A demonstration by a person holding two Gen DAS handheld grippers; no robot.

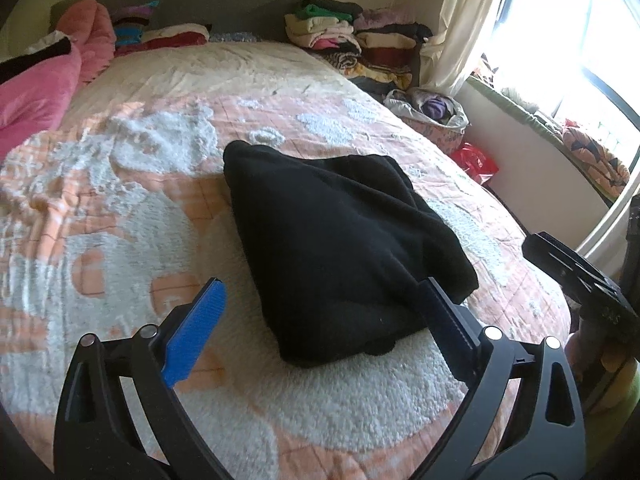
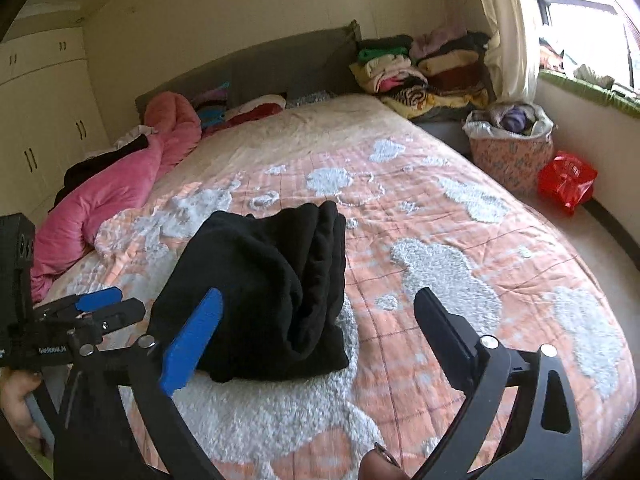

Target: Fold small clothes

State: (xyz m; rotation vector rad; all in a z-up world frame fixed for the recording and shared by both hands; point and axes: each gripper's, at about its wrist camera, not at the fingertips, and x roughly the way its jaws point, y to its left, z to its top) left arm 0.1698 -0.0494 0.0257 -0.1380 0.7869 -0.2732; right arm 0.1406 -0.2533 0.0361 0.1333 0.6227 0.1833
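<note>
While the black garment (image 1: 340,248) lies folded mid-bedspread (image 1: 120,200), left gripper (image 1: 320,312) and right gripper (image 2: 320,320) hover beside it, jaws wide (apparently released).

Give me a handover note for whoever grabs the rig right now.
Left gripper: open, empty, its right finger against the near edge of the black garment.
Right gripper: open, empty, hovering just right of it.
The garment lies folded into a compact bundle on the bed.
Done: the fold looks finished.
Left: probably move it to the folded pile by the headboard.
</note>
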